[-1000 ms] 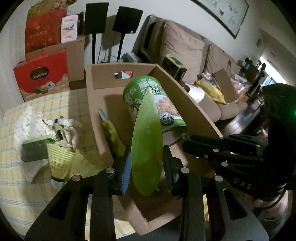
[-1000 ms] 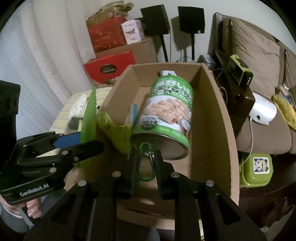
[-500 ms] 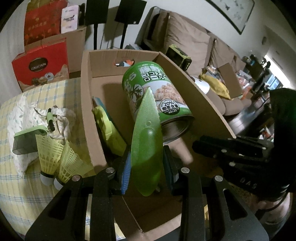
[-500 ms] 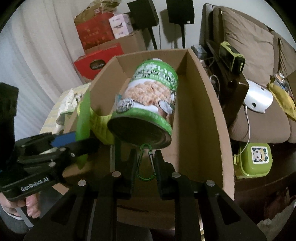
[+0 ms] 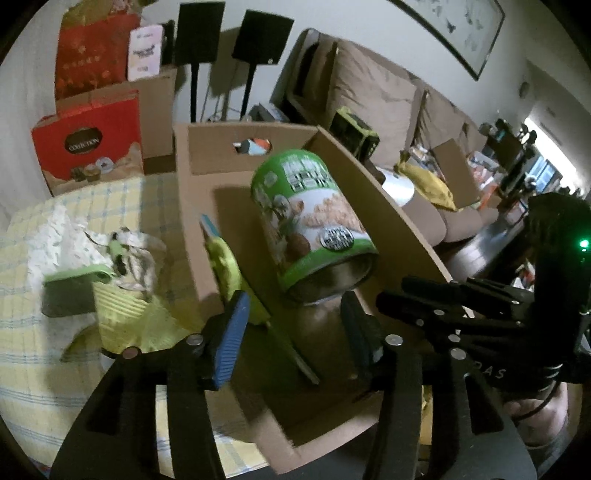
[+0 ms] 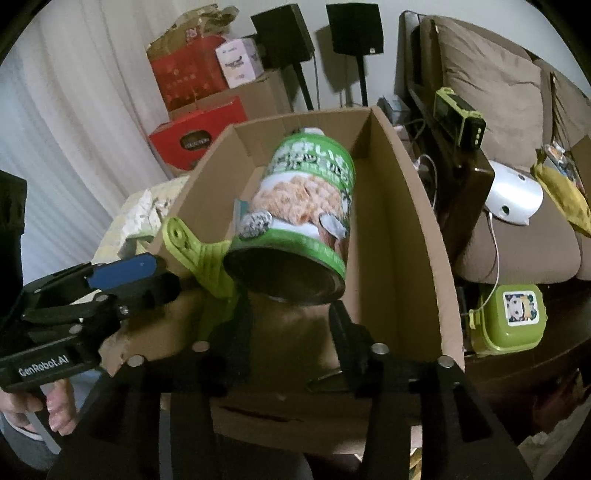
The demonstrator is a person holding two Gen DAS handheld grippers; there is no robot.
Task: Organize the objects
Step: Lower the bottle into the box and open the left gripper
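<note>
Living-room clutter behind, checked tablecloth (image 5: 44, 362) at left. My left gripper (image 5: 291, 332) is opening, empty; the green paddle (image 5: 225, 269) leans just ahead-left inside the cardboard box (image 5: 388, 221). Green can (image 6: 299, 221) lies lengthwise dead ahead of my right gripper (image 6: 291, 328), which is also opening, empty.

Green can (image 6: 306, 218) lying in cardboard box (image 6: 417, 229), right tongs (image 6: 290, 332) opening, nothing gripped

brown sofa (image 5: 373, 99), 2 black speakers (image 6: 354, 27), framed picture (image 5: 454, 33)
</note>
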